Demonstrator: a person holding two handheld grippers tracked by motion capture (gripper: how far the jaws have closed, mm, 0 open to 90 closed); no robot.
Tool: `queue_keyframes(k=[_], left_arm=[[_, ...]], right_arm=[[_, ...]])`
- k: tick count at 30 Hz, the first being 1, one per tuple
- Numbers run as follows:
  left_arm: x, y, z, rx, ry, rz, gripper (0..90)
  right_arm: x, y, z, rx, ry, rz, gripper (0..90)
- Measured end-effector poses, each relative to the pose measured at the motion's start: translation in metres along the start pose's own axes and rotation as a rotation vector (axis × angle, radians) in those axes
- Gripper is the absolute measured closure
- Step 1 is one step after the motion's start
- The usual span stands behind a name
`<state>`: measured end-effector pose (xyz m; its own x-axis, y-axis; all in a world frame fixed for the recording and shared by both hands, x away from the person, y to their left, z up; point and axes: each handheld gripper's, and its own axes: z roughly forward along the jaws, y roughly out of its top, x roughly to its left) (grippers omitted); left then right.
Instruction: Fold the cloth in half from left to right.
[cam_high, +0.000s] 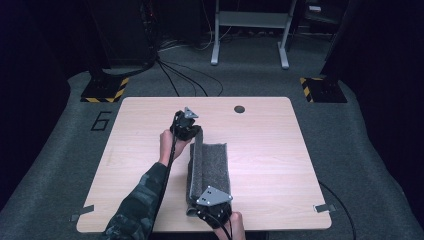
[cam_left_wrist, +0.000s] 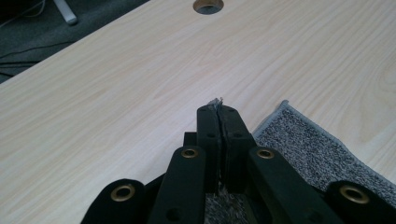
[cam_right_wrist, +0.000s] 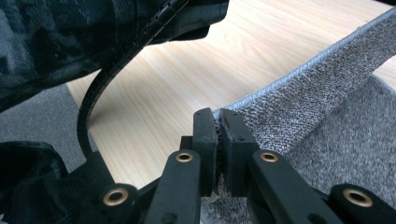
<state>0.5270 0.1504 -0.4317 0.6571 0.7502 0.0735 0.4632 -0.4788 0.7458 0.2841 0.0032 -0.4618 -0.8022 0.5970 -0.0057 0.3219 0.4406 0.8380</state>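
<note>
— High view first: we hold the left hand-held gripper (cam_high: 192, 134) at the far end of the grey mat (cam_high: 216, 167), and the right hand-held gripper (cam_high: 206, 206) at its near end, close to the front edge of the counter (cam_high: 270, 150).

— And what do the jaws do?

— In the left gripper view our left hand-held gripper (cam_left_wrist: 218, 108) has its jaws pressed together on the mat's edge; a sliver of grey fabric pokes out just above the tips. The rest of the mat (cam_left_wrist: 317, 149) lies to the right of the jaws, flat on the counter (cam_left_wrist: 116, 102).

— Same on the other side?

— Yes. In the right gripper view the right hand-held gripper (cam_right_wrist: 218, 116) is clamped on the stitched edge of the mat (cam_right_wrist: 308, 102). From the jaws that edge runs up and away to the right as a raised strip, and below it, right of the jaws, more of the mat lies flat.

— So the mat is partly lifted?

— From above we see one long edge standing up between the two grippers, folded over the part that rests on the counter. Our camouflage sleeve (cam_right_wrist: 56, 42) and the left gripper's cable (cam_right_wrist: 93, 102) hang to the left of the right jaws.

— Anything beyond the left jaws?

— A round hole (cam_left_wrist: 208, 5) in the counter, well ahead of them.
</note>
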Motion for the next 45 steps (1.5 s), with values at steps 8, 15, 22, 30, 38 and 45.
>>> queue_keyframes(k=[8, 15, 22, 30, 38, 45], left_arm=[[-0.009, 0.002, 0.017, 0.036, -0.024, 0.013, 87.5], [-0.018, 0.001, 0.033, 0.058, -0.043, 0.021, 86.6], [-0.026, -0.001, 0.048, 0.082, -0.051, 0.021, 86.7], [-0.033, 0.0, 0.056, 0.087, -0.067, 0.023, 86.7], [-0.037, 0.003, 0.061, 0.087, -0.069, 0.023, 87.3], [-0.039, 0.005, 0.062, 0.079, -0.076, 0.025, 87.5]], right_arm=[[-0.006, -0.011, 0.0, 0.025, -0.017, 0.033, 85.3], [-0.013, -0.025, 0.002, 0.075, -0.014, 0.064, 84.8], [-0.017, -0.035, 0.001, 0.101, -0.025, 0.087, 84.0], [-0.023, -0.044, -0.004, 0.119, -0.04, 0.12, 83.1], [-0.026, -0.047, -0.01, 0.112, -0.056, 0.114, 82.4], [-0.027, -0.048, -0.02, 0.092, -0.074, 0.133, 82.5]])
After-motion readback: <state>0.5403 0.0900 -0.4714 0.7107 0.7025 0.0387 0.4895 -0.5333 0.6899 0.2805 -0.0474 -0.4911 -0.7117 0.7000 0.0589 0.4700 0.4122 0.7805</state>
